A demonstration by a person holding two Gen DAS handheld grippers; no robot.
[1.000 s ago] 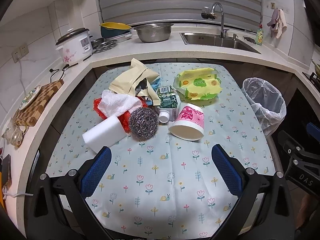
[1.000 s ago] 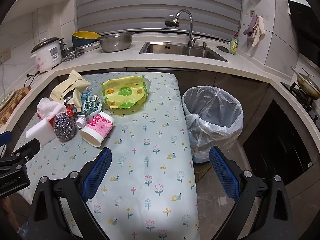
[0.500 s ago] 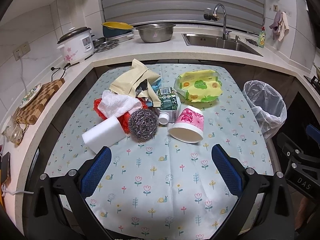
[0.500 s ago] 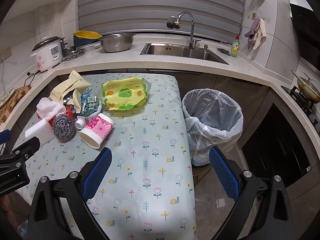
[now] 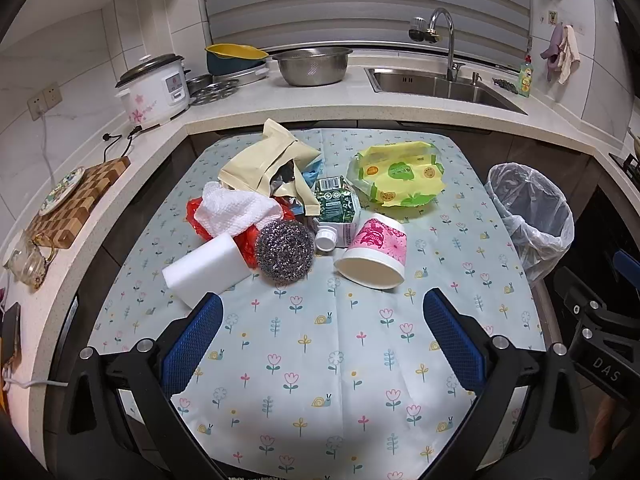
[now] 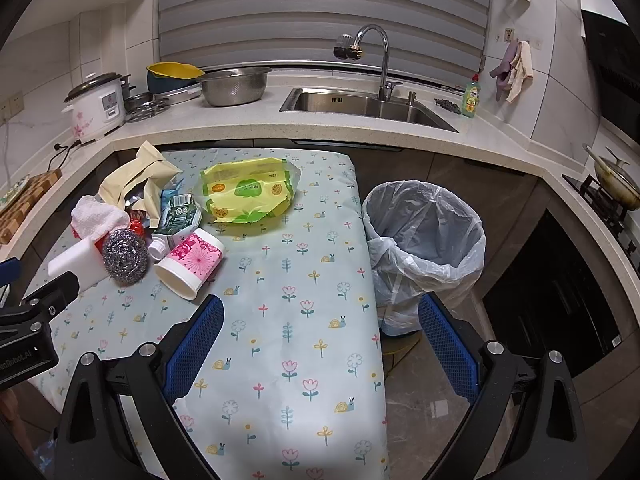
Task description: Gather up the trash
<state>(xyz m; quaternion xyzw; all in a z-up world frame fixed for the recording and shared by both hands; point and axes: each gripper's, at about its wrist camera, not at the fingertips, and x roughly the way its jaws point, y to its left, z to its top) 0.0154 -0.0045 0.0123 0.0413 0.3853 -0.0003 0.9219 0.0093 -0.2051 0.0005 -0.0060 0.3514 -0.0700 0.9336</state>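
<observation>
Lighting: even, bright indoor light from above; soft shadows under the cup [image 5: 372, 254] and scourer [image 5: 285, 250]. Glare: mild sheen on the bin liner [image 6: 424, 236] and faucet [image 6: 372, 44]. Focus: sharp throughout. Distortion: strong fisheye bending, black vignette at all corners

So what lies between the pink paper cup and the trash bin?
Only bare tablecloth, in the right wrist view: nothing lies between the pink paper cup and the trash bin beside the table.
</observation>
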